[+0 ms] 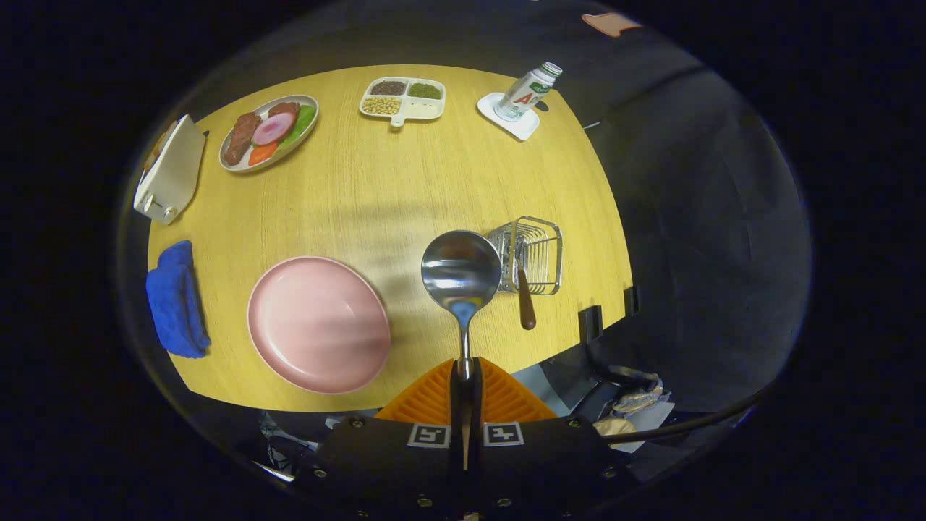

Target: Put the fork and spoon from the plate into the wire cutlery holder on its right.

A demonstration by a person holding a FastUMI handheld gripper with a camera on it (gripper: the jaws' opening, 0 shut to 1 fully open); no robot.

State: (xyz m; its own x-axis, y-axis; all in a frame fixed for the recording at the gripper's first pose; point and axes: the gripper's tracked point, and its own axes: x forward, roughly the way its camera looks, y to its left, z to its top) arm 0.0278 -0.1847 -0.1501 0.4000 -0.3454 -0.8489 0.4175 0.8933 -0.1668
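- The tongs [464, 376] are closed tight on the spoon [461, 278], both orange fingers [427, 398] pressing its thin metal handle between them.
- The spoon stands out ahead of the fingers with its round bowl lifted above the wooden surface [391, 188], and the bowl overlaps the left side of the wire cutlery holder [532, 253] in this view.
- The wire cutlery holder sits near the right edge of the surface, towards the near right corner.
- A brown-handled utensil [524, 300] leans in the holder with its handle pointing out towards the near edge; its head is hidden among the wires, so whether it is the fork cannot be told.
- The pink plate [318, 323] lies by the near edge, left of the spoon and well apart from the holder, with nothing on it.
- A blue cloth [176, 300] lies bunched at the left edge, just beside the plate.
- A white toaster [170, 174] stands at the far left corner.
- Next to it, an oval dish of food [269, 132] sits along the far edge.
- A divided tray [402, 98] holding grains and beans rests at the middle of the far edge.
- A bottle [530, 90] stands tilted on a white coaster [510, 116] at the far right corner.
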